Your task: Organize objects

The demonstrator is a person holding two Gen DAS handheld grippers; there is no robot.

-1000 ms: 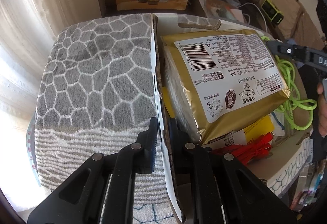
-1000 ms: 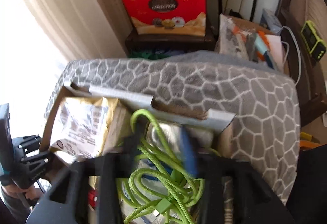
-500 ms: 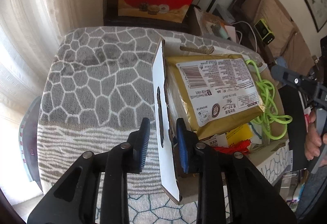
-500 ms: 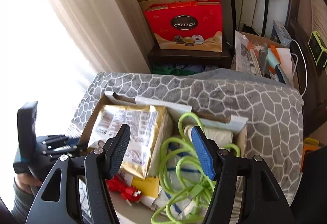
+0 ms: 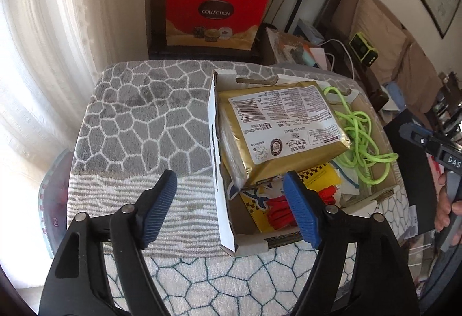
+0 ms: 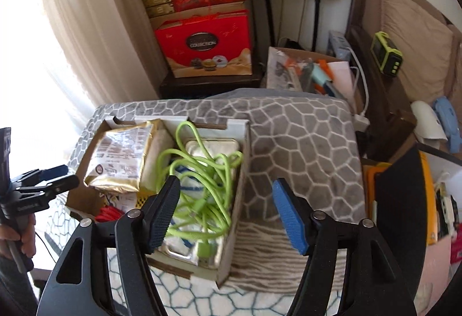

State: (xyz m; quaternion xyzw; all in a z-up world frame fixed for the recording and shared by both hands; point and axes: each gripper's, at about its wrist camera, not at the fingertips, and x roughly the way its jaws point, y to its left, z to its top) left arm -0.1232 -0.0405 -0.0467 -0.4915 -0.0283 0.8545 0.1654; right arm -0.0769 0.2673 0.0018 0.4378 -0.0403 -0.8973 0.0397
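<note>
Left wrist view: the left gripper (image 5: 229, 202) stands with its jaws wide apart and opening, nothing clamped; the upright white side wall of the cardboard box (image 5: 217, 160) passes between the two blue pads (image 5: 160, 207) but neither pad touches it. The box rests on the bench under a grey patterned cloth (image 5: 150, 119), its long axis running away from the camera, almost in line with the gripper. Inside lie a gold foil packet (image 5: 277, 131) on top, a lime-green cable (image 5: 361, 140) toward the far right side, and yellow and red items (image 5: 288, 200) at the near end. The box contents lie ahead and right of this gripper's midline; the bare cloth lies to its left. At the right edge a hand (image 5: 444, 200) holds the other tool. Right wrist view: the right gripper (image 6: 226, 213) also has its jaws apart and opening, empty. The opposite long wall of the box (image 6: 239, 186) falls between its pads without contact; the green cable (image 6: 202, 171) lies directly ahead of the left pad, over a silver-rimmed tray (image 6: 213, 144). The left tool (image 6: 43, 180) shows at the box's far side. Judgement: each hand is nearest its own long wall; the cable is nearer the right hand, the packet nearer the left.
</note>
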